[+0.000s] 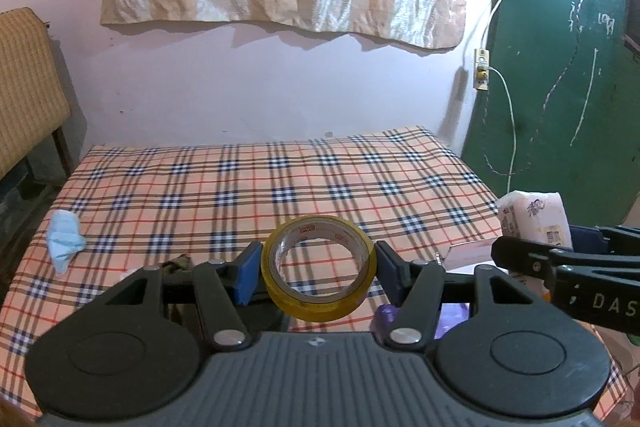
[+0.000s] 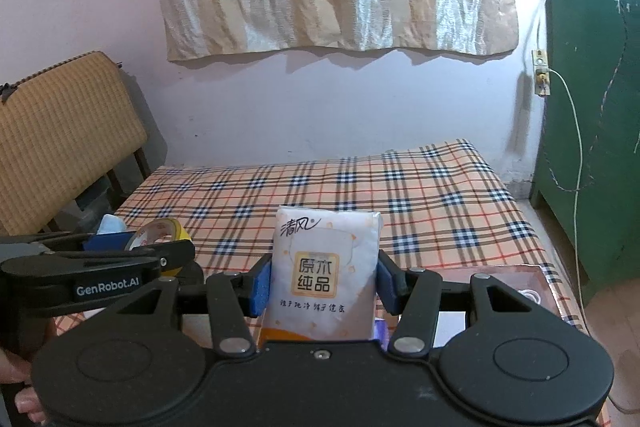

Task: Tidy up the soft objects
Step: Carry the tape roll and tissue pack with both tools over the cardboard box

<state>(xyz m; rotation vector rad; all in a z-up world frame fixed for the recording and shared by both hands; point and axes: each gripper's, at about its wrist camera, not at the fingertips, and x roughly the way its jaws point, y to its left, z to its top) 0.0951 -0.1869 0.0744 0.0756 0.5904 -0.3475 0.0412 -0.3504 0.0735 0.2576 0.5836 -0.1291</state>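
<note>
Tissue pack (image 2: 325, 269) label: right view only

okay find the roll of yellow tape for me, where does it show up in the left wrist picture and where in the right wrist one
Left wrist view: the roll of yellow tape sits at lower centre, clamped in the left gripper.
Right wrist view: the same roll shows at the left edge, partly hidden behind the left gripper's black finger.
Shared landmark: the plaid sheet on the bed, and the tissue pack held by the right gripper.
</note>
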